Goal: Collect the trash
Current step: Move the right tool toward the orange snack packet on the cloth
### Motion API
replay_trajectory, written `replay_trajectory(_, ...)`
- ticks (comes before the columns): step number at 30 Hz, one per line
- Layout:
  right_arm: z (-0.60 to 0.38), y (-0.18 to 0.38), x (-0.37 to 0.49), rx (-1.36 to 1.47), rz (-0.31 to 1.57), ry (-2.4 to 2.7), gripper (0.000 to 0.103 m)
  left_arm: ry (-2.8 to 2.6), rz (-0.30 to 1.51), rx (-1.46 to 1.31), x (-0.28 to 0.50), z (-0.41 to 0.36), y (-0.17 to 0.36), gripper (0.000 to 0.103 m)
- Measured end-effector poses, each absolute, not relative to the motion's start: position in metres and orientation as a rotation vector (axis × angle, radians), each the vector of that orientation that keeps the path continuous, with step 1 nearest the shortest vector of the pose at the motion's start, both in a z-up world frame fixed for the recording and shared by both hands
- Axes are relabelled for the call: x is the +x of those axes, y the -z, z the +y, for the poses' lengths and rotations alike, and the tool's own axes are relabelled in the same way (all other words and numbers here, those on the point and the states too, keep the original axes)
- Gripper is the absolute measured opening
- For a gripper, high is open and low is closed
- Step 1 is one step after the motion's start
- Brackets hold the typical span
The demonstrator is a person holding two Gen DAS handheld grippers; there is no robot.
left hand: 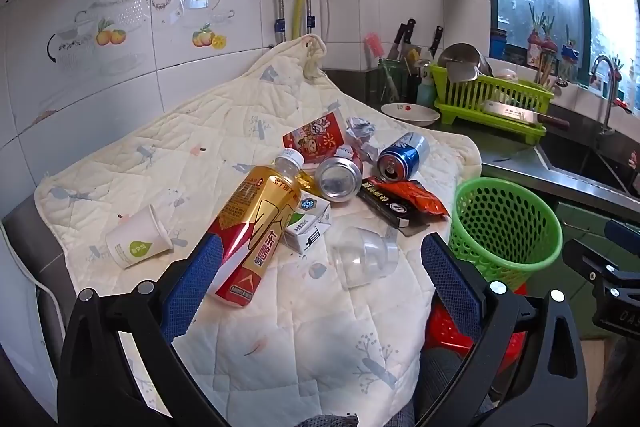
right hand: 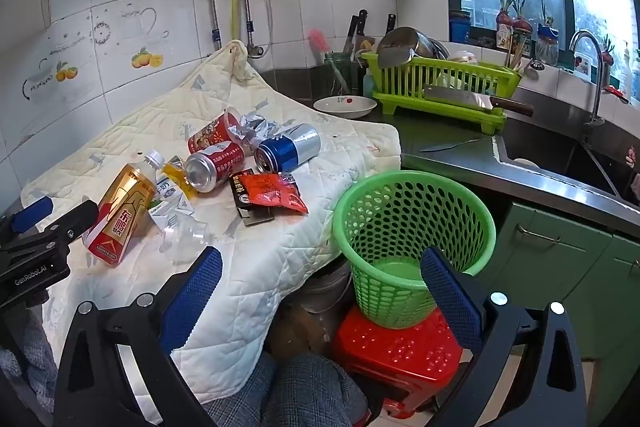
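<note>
Trash lies on a cream quilted cloth (left hand: pixel 224 131): a yellow-and-red bottle (left hand: pixel 256 223), a white paper cup (left hand: pixel 136 243), a small carton (left hand: pixel 308 223), a clear plastic cup (left hand: pixel 364 259), a red can (left hand: pixel 340 175), a blue can (left hand: pixel 404 155), a red paper cup (left hand: pixel 316 139), crumpled foil (left hand: pixel 360 131) and a red-and-black wrapper (left hand: pixel 404 203). My left gripper (left hand: pixel 320 243) is open over the cloth's near part, its left pad close beside the bottle's base. My right gripper (right hand: pixel 322 255) is open and holds nothing, low in front of the green basket (right hand: pixel 384 291), which stands on a red stool (right hand: pixel 400 351).
A dark counter to the right carries a white bowl (right hand: pixel 344 107), a green dish rack (right hand: pixel 440 83) with a cleaver (right hand: pixel 472 101) across it, and a sink (right hand: pixel 560 155). Knives stand at the back wall. A person's knees in checked trousers (right hand: pixel 304 387) are below.
</note>
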State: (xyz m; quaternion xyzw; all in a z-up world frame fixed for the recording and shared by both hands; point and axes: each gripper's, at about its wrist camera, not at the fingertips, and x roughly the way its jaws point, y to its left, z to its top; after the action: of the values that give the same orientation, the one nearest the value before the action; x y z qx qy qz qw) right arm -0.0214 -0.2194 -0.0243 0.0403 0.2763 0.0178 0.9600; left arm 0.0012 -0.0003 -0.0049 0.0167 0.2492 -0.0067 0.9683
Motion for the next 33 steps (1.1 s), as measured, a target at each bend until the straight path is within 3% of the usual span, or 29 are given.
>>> replay_trajectory(33,-0.208,0.028,-0.014,0.076,0.577,-0.050,0.096,0.012,0.509,0.032,0.005,0.001,0.006,0.098)
